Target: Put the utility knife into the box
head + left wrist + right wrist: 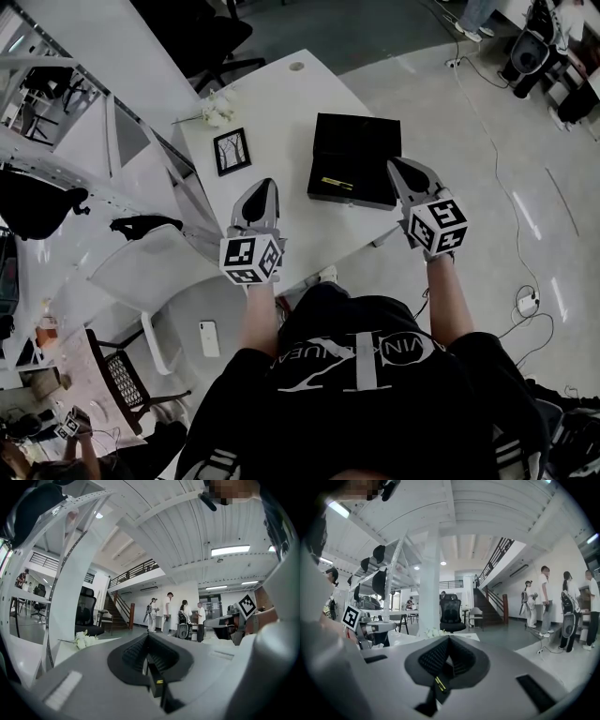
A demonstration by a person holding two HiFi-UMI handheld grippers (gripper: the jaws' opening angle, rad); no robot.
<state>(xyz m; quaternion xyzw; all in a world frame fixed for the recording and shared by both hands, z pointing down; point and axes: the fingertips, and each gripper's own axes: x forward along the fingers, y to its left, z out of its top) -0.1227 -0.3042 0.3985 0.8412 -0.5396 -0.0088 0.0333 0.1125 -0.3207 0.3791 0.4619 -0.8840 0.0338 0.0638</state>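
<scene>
A black box (pixel 354 157) lies on the white table (pixel 281 103) in the head view. A small yellow-and-black item (pixel 336 183), apparently the utility knife, rests in it near the front edge. My left gripper (pixel 262 190) is held over the table's near edge, left of the box, its jaws closed to a point with nothing between them. My right gripper (pixel 401 171) hovers by the box's right front corner, also shut and empty. Both gripper views look level across the hall, showing the left gripper (pixel 148 638) and the right gripper (pixel 449 640) with jaws together; the box is hidden there.
A small framed picture (pixel 232 151) and white flowers (pixel 217 111) sit on the table's left side. A white chair (pixel 141 262) and a phone on the floor (pixel 208 337) are at lower left. Cables (pixel 525 302) lie on the floor at right. Several people (pixel 166 613) stand far off.
</scene>
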